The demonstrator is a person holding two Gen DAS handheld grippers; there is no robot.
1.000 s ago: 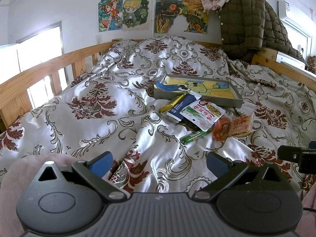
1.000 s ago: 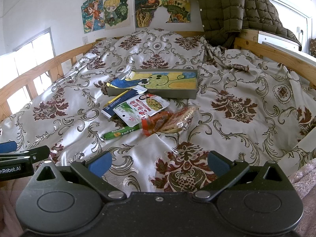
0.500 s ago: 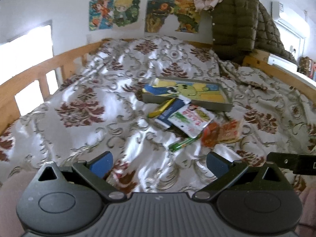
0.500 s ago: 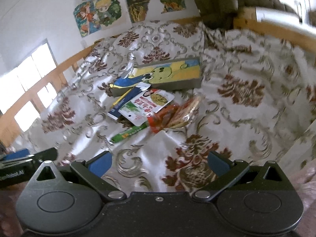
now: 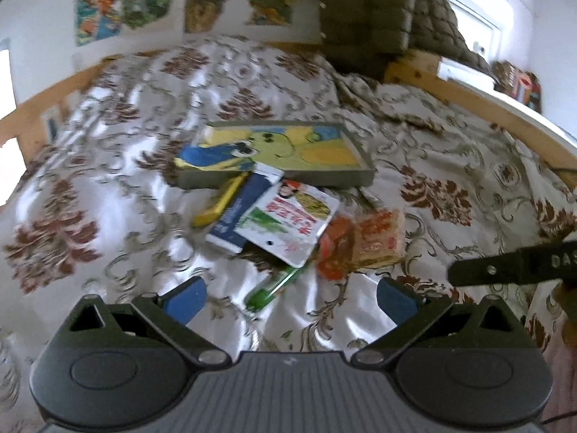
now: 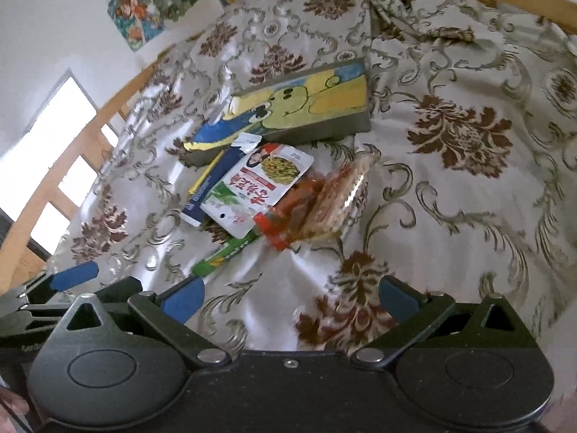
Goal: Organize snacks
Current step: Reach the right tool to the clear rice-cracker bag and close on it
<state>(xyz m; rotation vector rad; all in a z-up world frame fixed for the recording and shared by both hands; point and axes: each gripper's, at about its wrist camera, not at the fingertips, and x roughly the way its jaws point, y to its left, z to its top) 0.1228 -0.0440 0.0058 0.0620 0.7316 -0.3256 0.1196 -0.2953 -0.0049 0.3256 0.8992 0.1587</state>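
Both claws spread apart, empty — left claw (image 5: 290,297), right claw (image 6: 290,297) over the bed (image 6: 450,195). Snack packets (image 6: 258,186) heaped mid-bed, touching the near edge of the tray (image 6: 306,103) — green stick (image 5: 276,285) nearest.

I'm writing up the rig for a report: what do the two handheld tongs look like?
Both match: a black body with two round discs, triangular cut-outs, silver rivets, and black linkage arms ending in blue pads. The left tongs have a ribbed grey centre panel; the right tongs have a speckled black one. White lettering marks the side of the right tongs.
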